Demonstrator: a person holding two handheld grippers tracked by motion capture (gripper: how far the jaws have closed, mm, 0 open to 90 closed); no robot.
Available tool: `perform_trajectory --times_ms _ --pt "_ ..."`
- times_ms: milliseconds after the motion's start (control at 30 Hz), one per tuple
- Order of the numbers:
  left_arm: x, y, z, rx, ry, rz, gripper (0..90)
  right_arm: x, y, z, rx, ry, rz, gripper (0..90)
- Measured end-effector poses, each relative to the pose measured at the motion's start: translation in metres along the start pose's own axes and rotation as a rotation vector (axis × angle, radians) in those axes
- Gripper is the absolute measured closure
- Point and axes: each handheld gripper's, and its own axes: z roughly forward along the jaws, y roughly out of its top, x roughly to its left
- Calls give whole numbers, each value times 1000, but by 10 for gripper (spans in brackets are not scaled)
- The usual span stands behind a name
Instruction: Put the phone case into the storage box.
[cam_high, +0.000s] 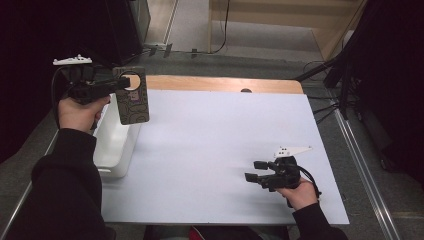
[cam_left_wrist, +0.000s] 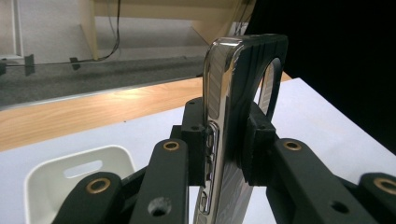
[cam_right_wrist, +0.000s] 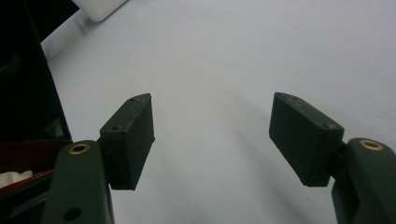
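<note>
A dark patterned phone case (cam_high: 133, 102) with a round ring opening near its top hangs upright in the air at the far left. My left gripper (cam_high: 123, 83) is shut on its upper part, above the white bin (cam_high: 118, 146). The left gripper view has the case (cam_left_wrist: 233, 84) edge-on, its shiny side rim and buttons facing me, pinched between the two black pads (cam_left_wrist: 196, 135). Near the front right of the white sheet, my right gripper (cam_high: 253, 171) is held low and points left. Its jaws (cam_right_wrist: 212, 135) stand apart with nothing between them.
The white bin (cam_left_wrist: 46, 172) with a handle slot stands at the sheet's left edge, and its corner (cam_right_wrist: 100, 7) also appears in the right gripper view. A white sheet (cam_high: 215, 130) covers the wooden table (cam_high: 220, 84). Cables and black stands lie on the floor at the right.
</note>
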Motion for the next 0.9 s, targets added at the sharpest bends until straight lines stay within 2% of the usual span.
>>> perform_trajectory --times_ms 200,467,800,900 --pt "8 1 -5 -3 14 4 745 0 0 0 -1 4 1 298" --pt "23 2 -7 -8 44 -11 745 0 0 1 -1 8 -1 298" --pt "39 1 -4 -12 90 -11 744 -1 0 0 -2 10 6 298" --pt "40 2 -3 -17 91 -16 744 -1 0 0 -3 8 5 298"
